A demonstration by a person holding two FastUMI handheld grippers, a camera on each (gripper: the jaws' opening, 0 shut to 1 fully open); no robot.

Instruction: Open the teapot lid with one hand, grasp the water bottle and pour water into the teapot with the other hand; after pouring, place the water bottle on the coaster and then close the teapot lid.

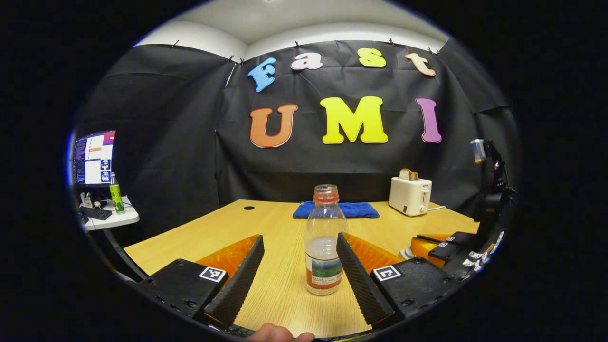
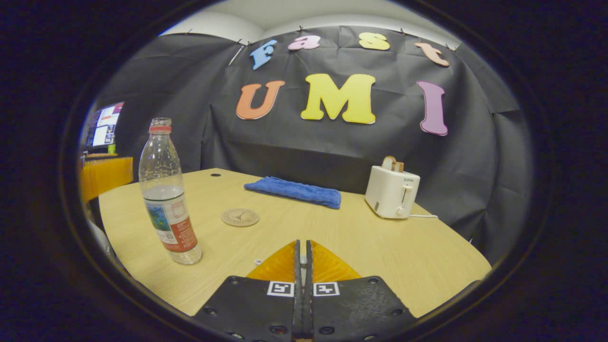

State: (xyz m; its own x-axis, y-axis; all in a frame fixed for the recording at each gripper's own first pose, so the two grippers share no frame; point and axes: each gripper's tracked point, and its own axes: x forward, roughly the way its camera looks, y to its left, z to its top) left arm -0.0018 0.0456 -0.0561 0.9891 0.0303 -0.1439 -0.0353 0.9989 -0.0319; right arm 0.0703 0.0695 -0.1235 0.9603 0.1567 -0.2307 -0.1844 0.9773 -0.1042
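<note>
Between the spread jaws of the left gripper (image 1: 299, 266) stands the water bottle (image 1: 324, 242), upright on the wooden table (image 1: 266, 223), and what a clean line-up this is: the fingers flank the lower body at label height, one on each side, with a clear gap on the left and the right finger close beside the bottle, so nothing is pressing yet. The jaws are wide and released, and I judge they are set that way to close around the bottle's girth for the pour. The bottle's long axis runs straight up and down, open neck pointing at the ceiling, cap off, water filling roughly the lower half. Over to the right gripper (image 2: 303, 259), whose jaws are clenched together; a thin sliver of something small sits at their tips, possibly the lid's knob, but I cannot tell that from here. From its own view the bottle stands off to the left of its jaws and ahead, with the round coaster (image 2: 240, 217) lying flat beyond the bottle, ahead-left of the fingertips, waiting for the set-down. Further back lie a blue towel (image 2: 295, 191) and a white toaster (image 2: 392, 193), well clear of both jaws.
</note>
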